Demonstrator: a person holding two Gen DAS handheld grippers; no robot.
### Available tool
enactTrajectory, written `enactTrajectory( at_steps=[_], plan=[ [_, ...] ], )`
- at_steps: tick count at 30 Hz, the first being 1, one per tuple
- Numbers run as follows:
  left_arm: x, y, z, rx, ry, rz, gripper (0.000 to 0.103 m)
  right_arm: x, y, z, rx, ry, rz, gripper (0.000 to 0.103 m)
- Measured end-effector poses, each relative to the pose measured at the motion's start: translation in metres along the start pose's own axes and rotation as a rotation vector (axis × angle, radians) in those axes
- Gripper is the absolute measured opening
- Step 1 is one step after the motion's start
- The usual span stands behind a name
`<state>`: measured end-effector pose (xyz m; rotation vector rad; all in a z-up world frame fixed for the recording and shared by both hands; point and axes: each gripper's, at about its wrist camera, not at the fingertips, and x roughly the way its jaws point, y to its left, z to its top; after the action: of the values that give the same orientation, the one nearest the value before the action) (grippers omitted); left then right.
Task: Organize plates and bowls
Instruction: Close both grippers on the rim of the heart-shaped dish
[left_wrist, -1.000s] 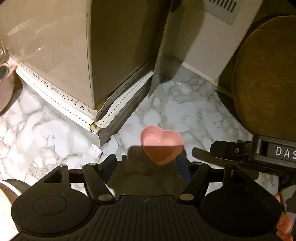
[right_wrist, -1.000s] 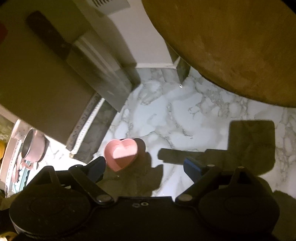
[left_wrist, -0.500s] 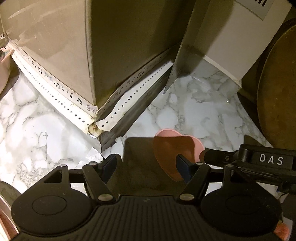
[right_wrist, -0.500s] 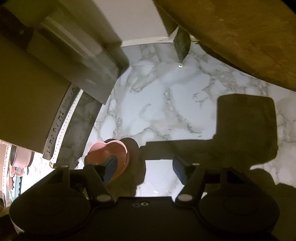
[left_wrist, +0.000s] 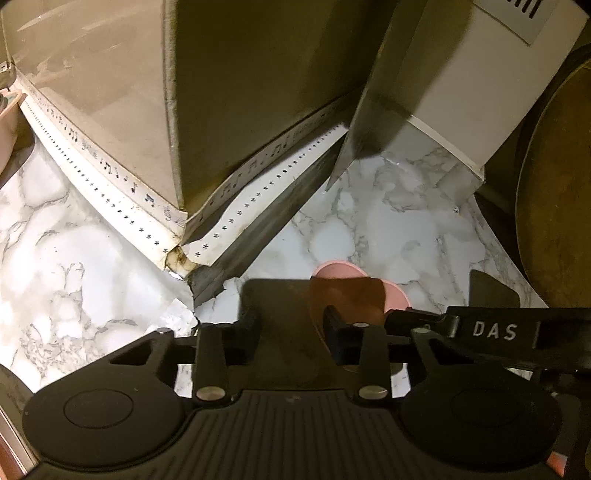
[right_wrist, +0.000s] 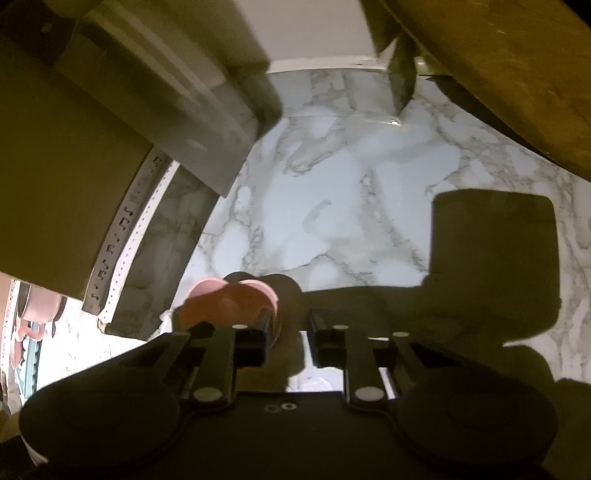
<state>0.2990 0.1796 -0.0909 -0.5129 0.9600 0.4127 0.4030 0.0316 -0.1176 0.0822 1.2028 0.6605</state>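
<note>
marble counter (left_wrist: 388, 229): one pink heart bowl (left_wrist: 343, 291); two hand-held grippers, left (left_wrist: 291, 325), right (right_wrist: 288, 328), jaws just narrowed, clamp unclear.

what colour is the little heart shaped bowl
Pink; the heart-shaped bowl shows best in the left wrist view, partly in shadow.

The counter (left_wrist: 388, 229) under my tools has a smooth white marble look with grey veins and a slight sheen, its covering torn and ragged by the corner. The pink heart bowl (left_wrist: 354, 291) looks like matt plastic or silicone. My left gripper (left_wrist: 291, 325) and right gripper (right_wrist: 288, 332) are matt black plastic with small shiny metal pins and ribbed housing. The round board (right_wrist: 498, 59) is brown wood, slightly rough. The wall panel (left_wrist: 92, 81) is glossy beige, edged with white printed tape (left_wrist: 110, 184).
</note>
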Motion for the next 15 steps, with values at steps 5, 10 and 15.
enactTrajectory(
  at_steps=[5,10,15],
  plan=[
    [0.0,-0.002,-0.001,-0.001,0.007,-0.02,0.018,0.0,0.006,-0.002,-0.025,-0.004,0.003,0.004],
    [-0.006,-0.005,-0.005,0.028,0.02,-0.036,0.013,-0.006,0.007,-0.007,-0.031,0.013,0.006,0.002],
    [-0.022,-0.012,-0.011,0.065,0.022,-0.053,0.013,-0.019,0.009,-0.015,-0.037,0.017,0.001,0.002]
  ],
)
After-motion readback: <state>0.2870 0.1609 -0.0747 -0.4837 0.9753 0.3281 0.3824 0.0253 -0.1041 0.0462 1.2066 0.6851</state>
